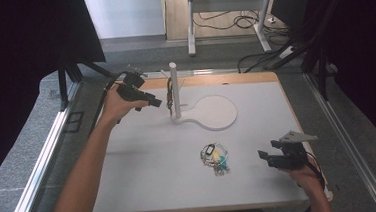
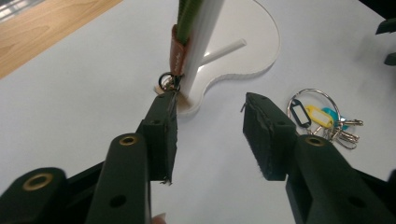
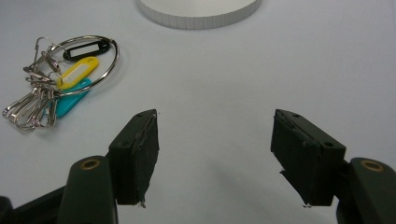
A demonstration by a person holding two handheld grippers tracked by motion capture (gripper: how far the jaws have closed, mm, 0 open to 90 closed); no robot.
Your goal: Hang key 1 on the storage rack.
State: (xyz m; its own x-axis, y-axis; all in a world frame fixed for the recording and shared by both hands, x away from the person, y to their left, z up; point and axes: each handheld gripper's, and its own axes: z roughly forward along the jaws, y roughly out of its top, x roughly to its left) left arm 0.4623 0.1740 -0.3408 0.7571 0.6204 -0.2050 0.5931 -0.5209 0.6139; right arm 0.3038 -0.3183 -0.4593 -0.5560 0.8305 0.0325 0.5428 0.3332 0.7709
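A: Where is the left gripper (image 1: 156,102) held?

B: It is held just beside the white post (image 1: 175,89) of the stand (image 1: 216,113). Its jaws are parted, and nothing is pressed between them. A strap with a small key ring (image 2: 176,56) is hung on the post, close to one jaw.

A: And the right gripper (image 1: 262,156)?

B: It is kept wide apart near the table (image 1: 144,159) edge, nothing gripped. The bunch of keys with coloured tags (image 1: 214,157) is laid on the table between the stand and this gripper.
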